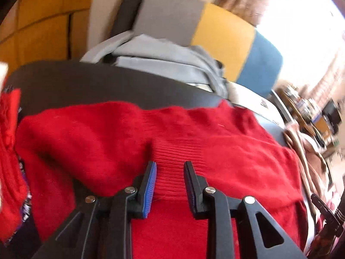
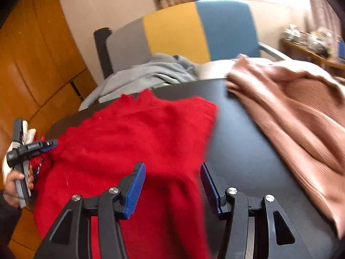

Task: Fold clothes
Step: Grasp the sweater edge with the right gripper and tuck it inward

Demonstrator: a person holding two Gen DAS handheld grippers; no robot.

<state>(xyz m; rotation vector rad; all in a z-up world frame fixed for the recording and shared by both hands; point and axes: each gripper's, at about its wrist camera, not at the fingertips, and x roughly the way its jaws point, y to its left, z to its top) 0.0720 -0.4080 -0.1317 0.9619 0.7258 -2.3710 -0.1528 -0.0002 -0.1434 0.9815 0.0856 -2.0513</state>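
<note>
A fuzzy red sweater (image 1: 194, 133) (image 2: 138, 133) lies spread on the dark table (image 1: 86, 82) (image 2: 241, 151). In the left wrist view, my left gripper (image 1: 170, 172) has the sweater's ribbed band bunched between its fingers and is shut on it. The right wrist view shows that same gripper (image 2: 48, 144) at the sweater's left edge, held by a hand (image 2: 15, 179). My right gripper (image 2: 172, 172) stands wide open just above the sweater's right edge, and nothing is pinched between its blue pads (image 2: 134, 191).
A pink ribbed sweater (image 2: 291, 112) lies on the table's right side. Behind the table a chair (image 2: 176, 28) with a grey, yellow and blue back holds a grey garment (image 2: 151, 73) (image 1: 163, 60). A cluttered wooden shelf (image 2: 312, 43) stands at the far right.
</note>
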